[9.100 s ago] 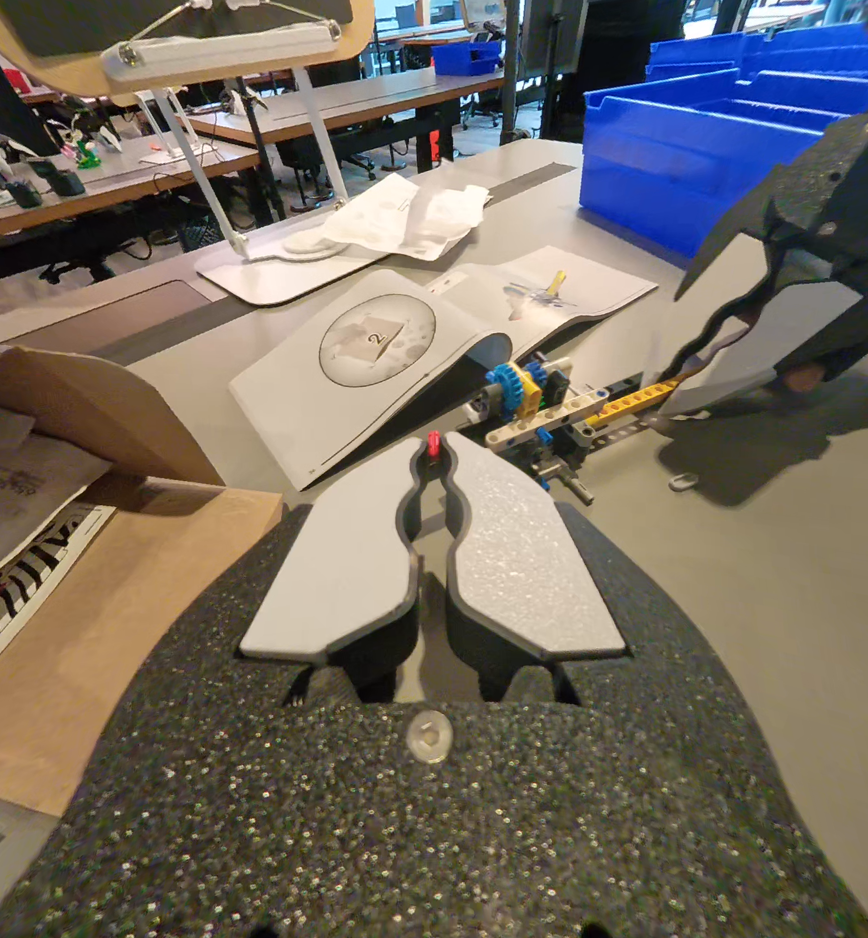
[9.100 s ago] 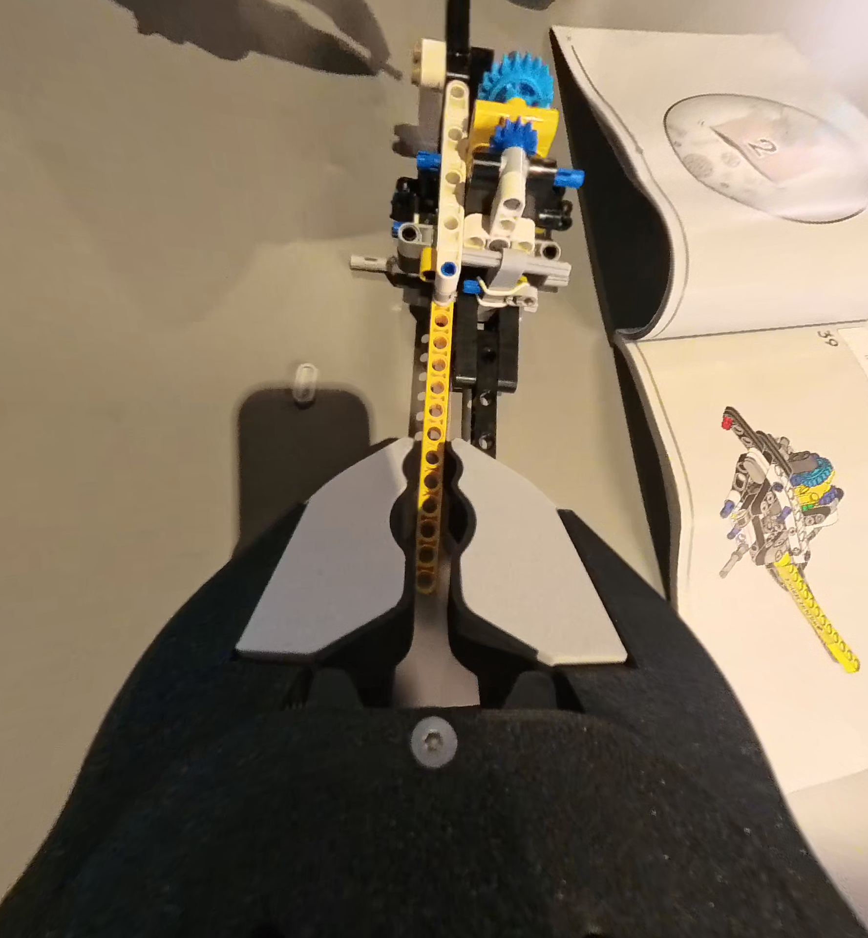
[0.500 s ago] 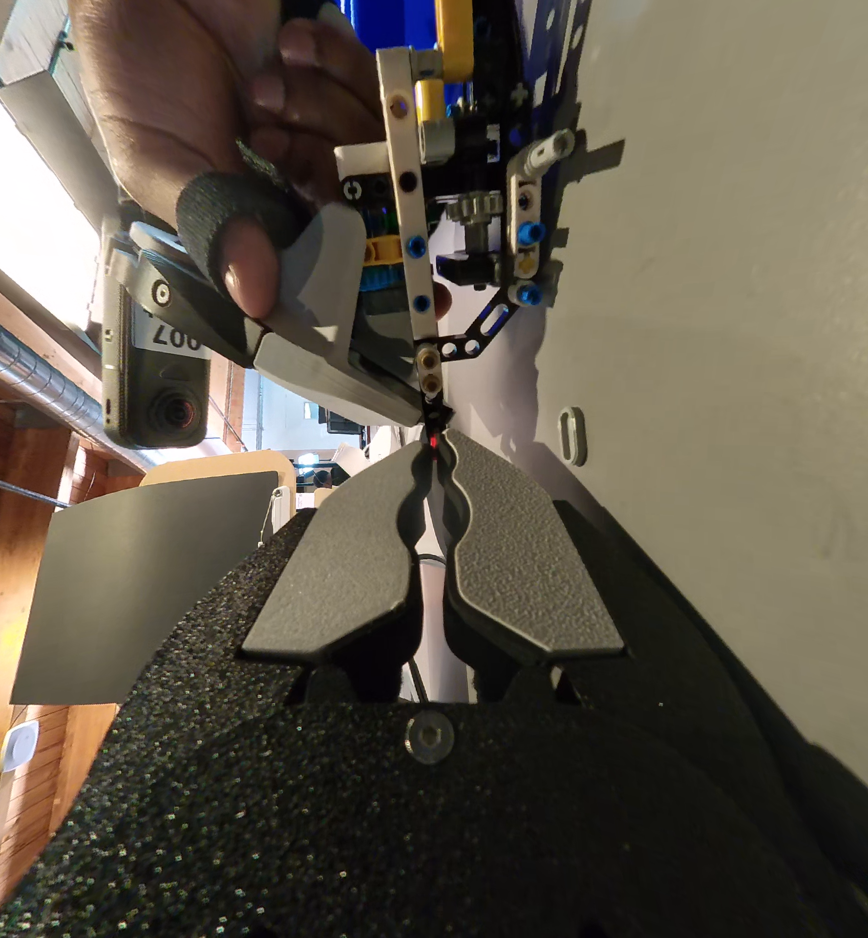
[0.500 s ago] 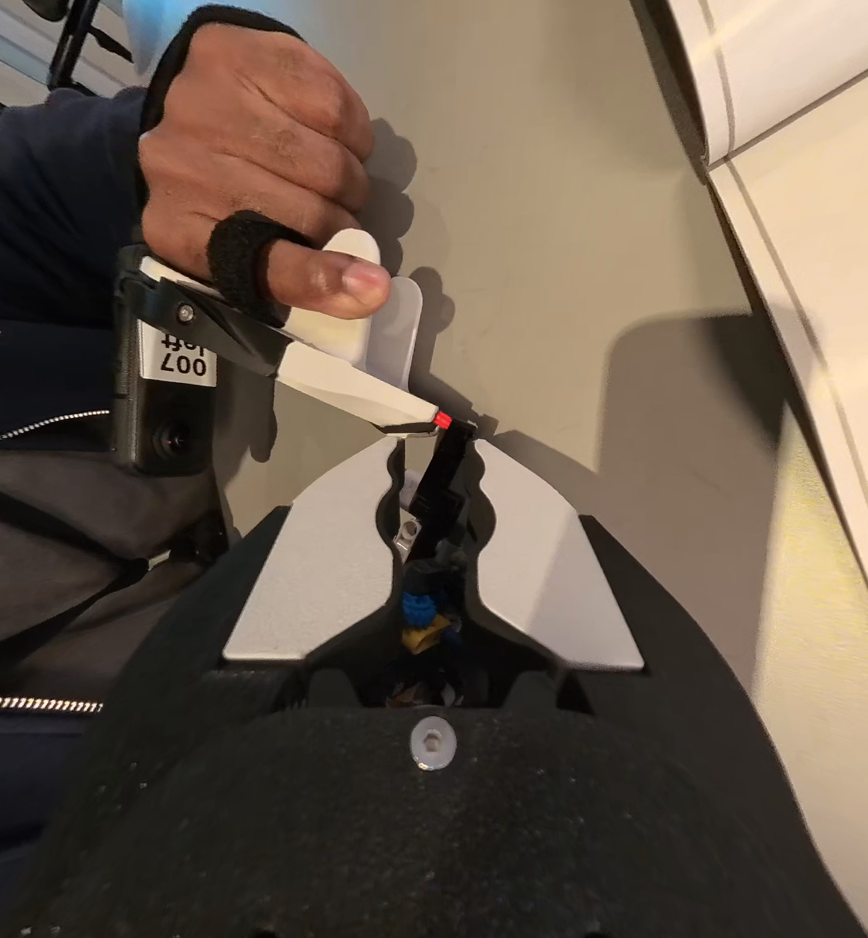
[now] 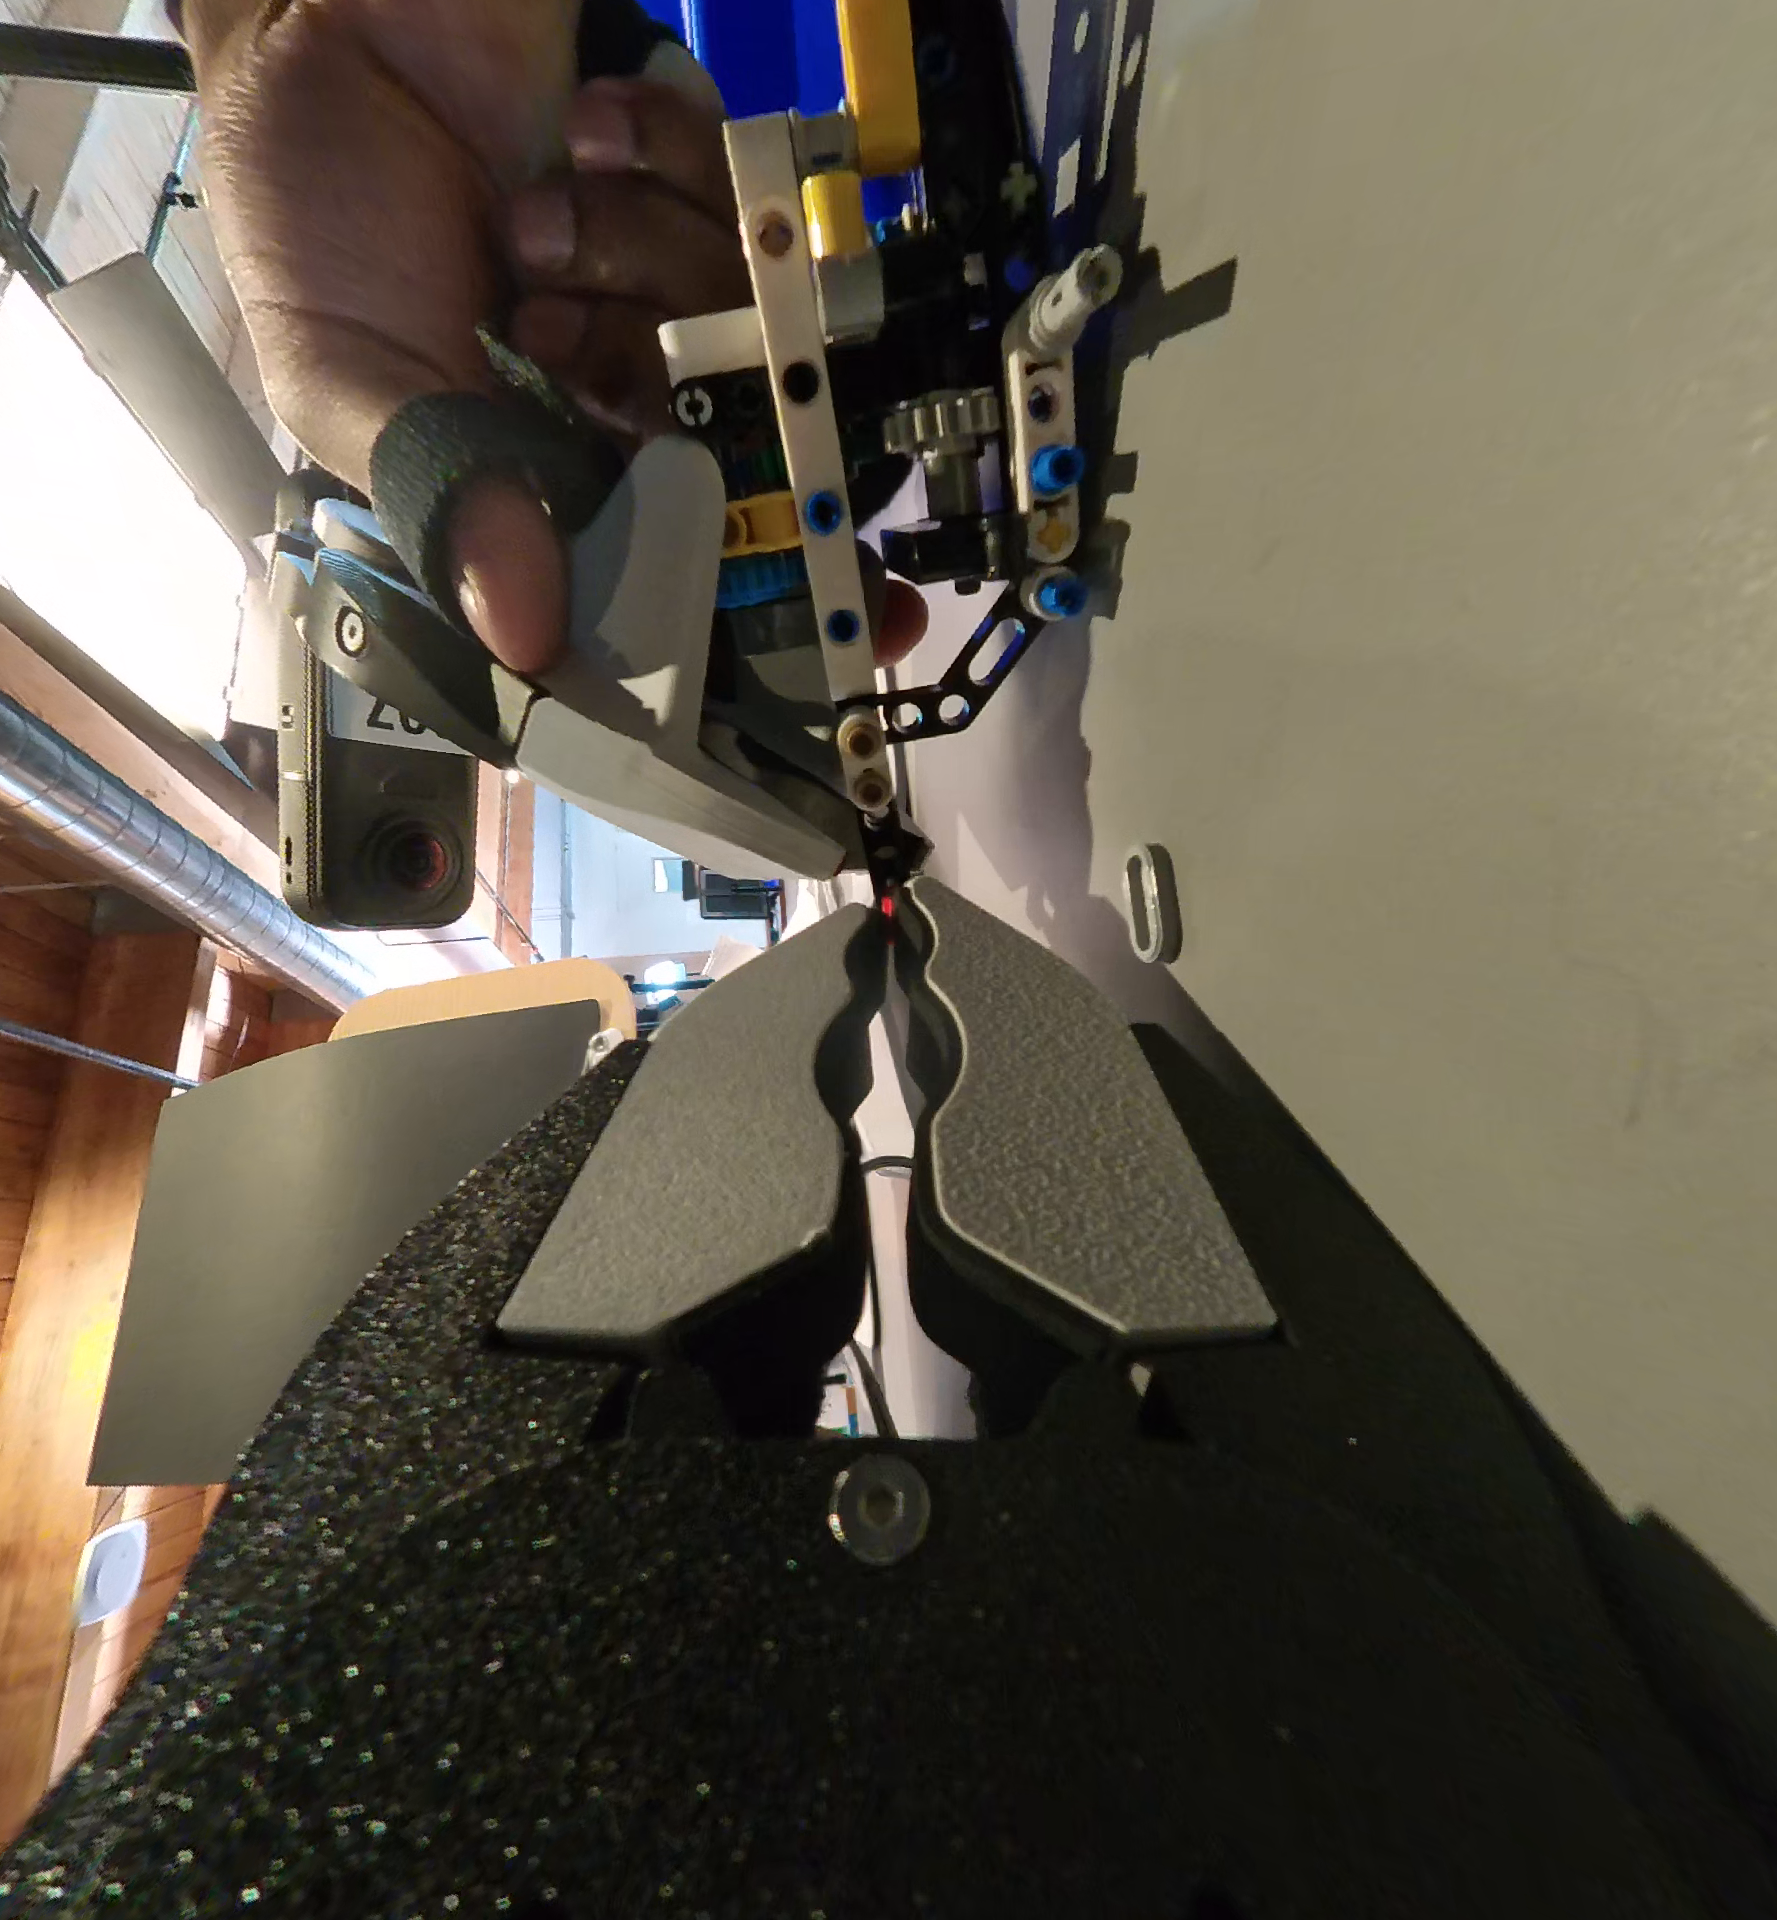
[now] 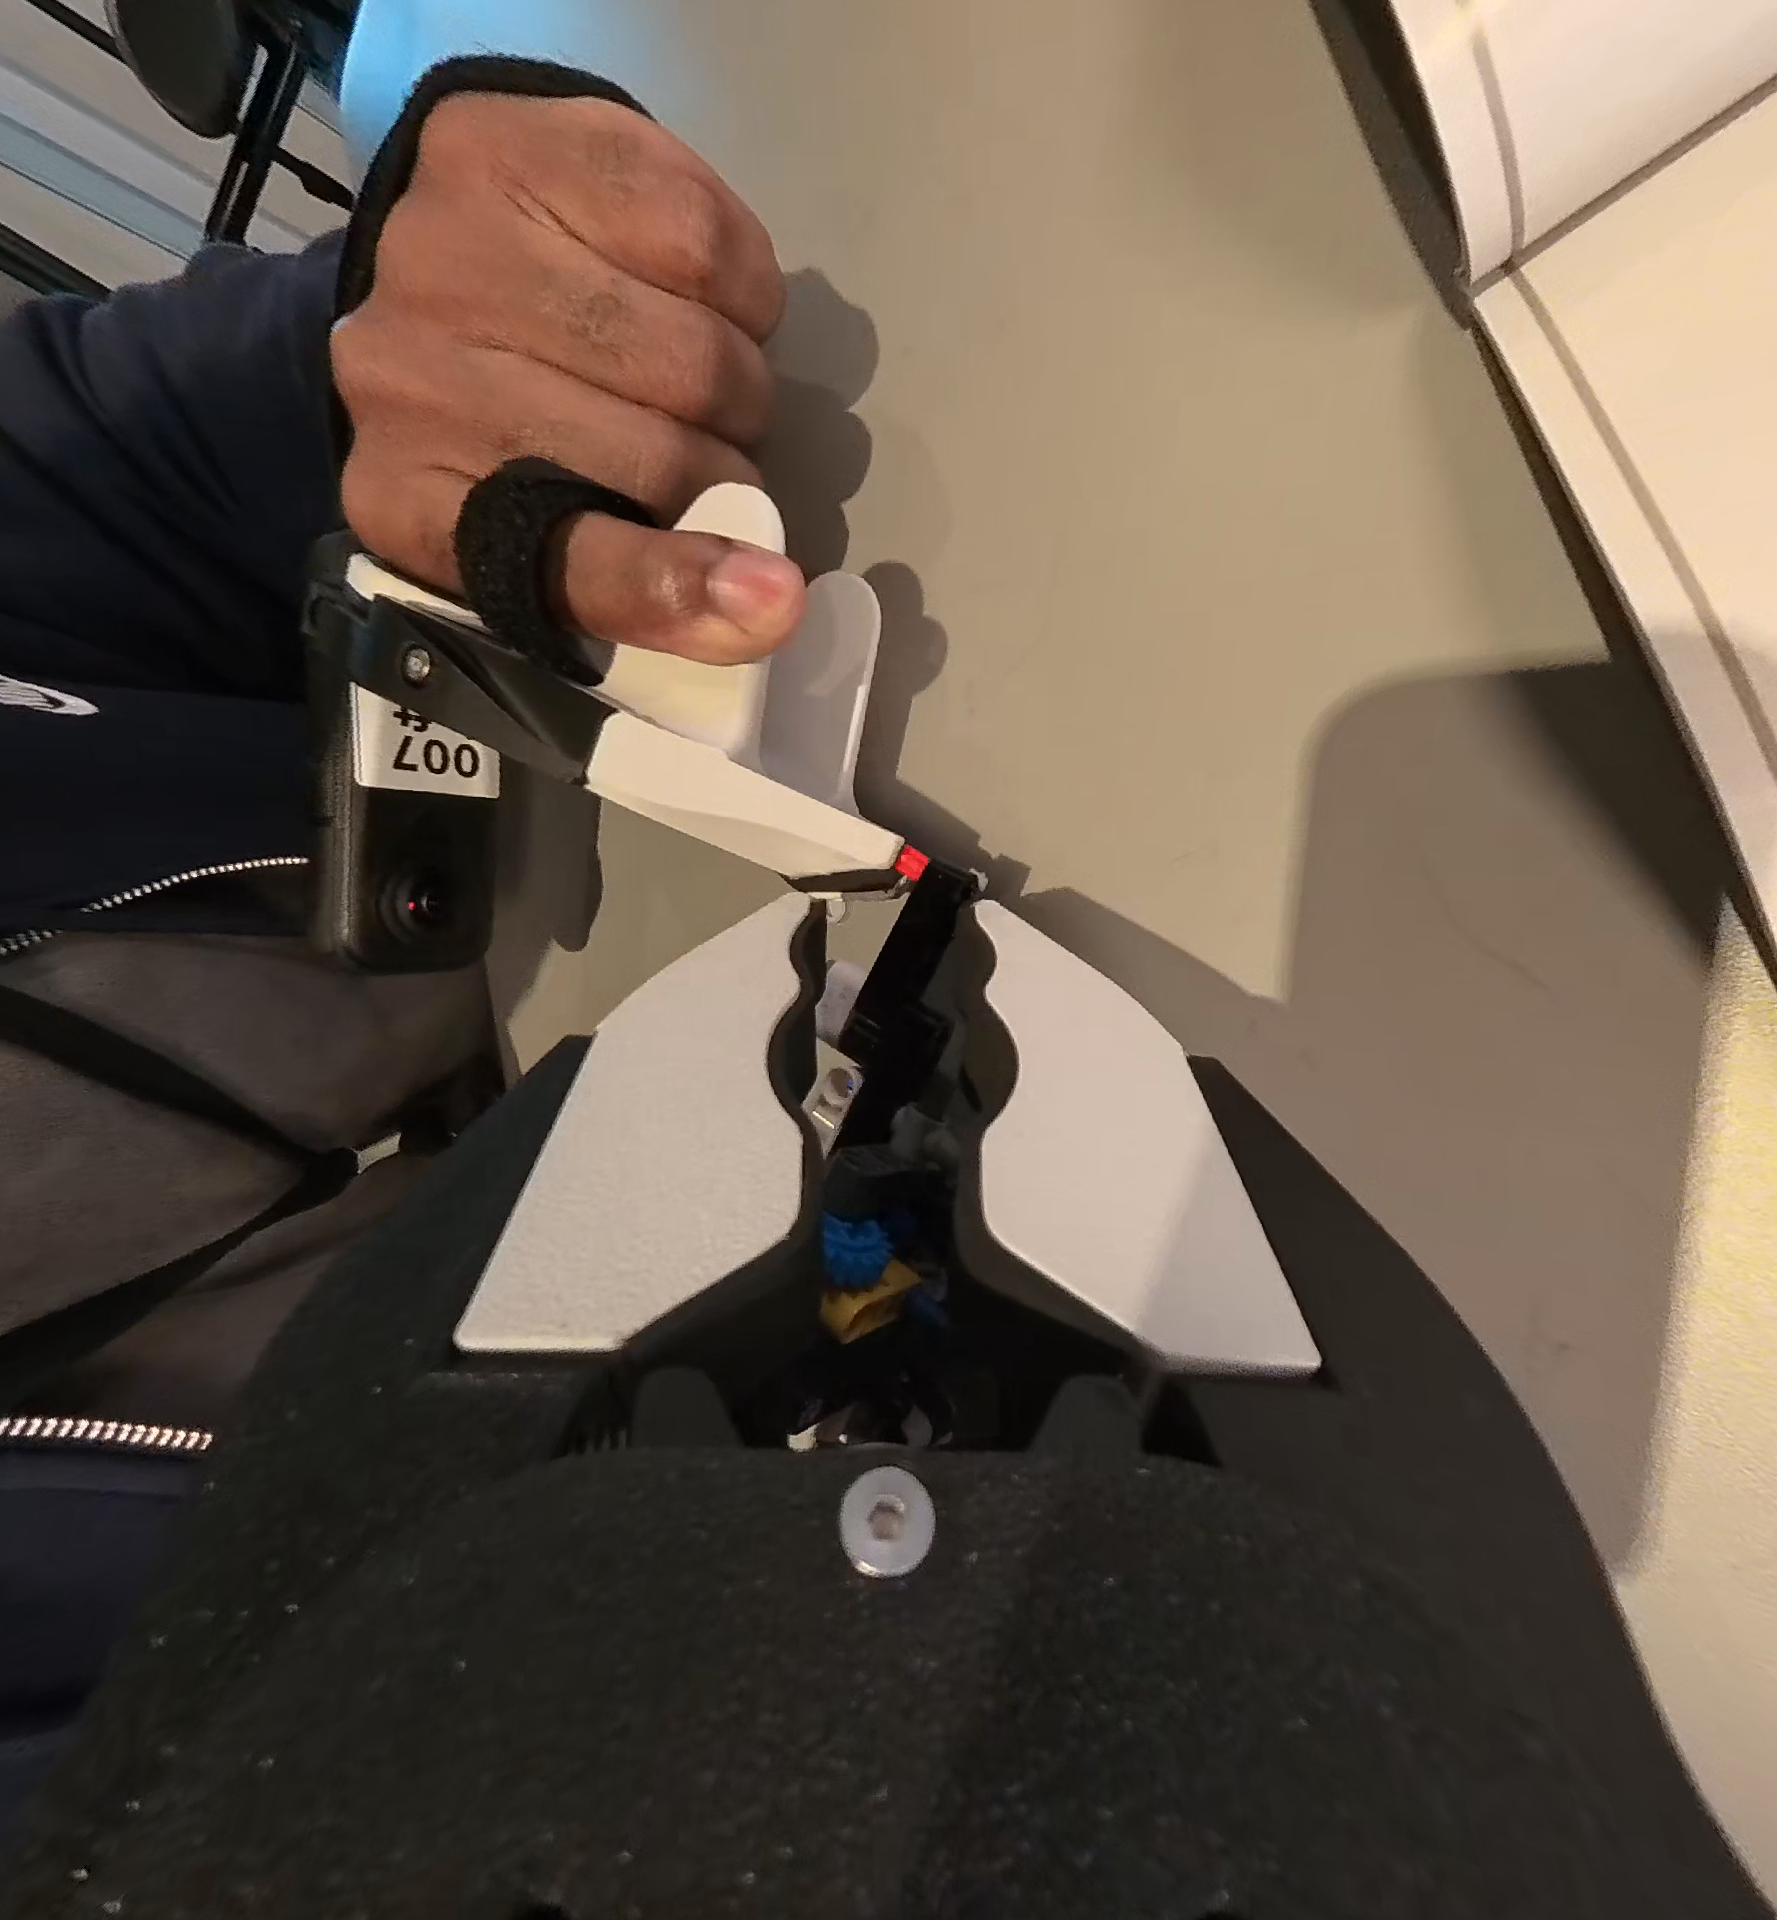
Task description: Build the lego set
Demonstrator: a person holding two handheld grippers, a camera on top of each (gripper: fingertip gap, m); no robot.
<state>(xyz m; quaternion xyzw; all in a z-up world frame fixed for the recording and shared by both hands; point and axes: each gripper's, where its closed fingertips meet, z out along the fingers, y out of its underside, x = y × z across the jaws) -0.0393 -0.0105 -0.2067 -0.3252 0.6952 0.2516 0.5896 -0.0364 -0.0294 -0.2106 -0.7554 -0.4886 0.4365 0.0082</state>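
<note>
Model [image 5: 894,436] fills the top of the left wrist view, held off the table [image 5: 1486,623] w/ its black tip right at the left gripper [image 5: 889,920], whose fingers are pinched on a red pin [image 5: 886,908]. Right wrist view: right gripper [image 6: 894,914] clamped round the model, pin touching its black end beside the booklet [image 6: 1694,312].

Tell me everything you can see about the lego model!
The lego model is a plastic frame of white beams, black links, blue pins, a grey gear, a blue gear and a yellow beam at its far end. The right tool grips it above the table. The left tool holds a small red piece against the model's black tip.
</note>
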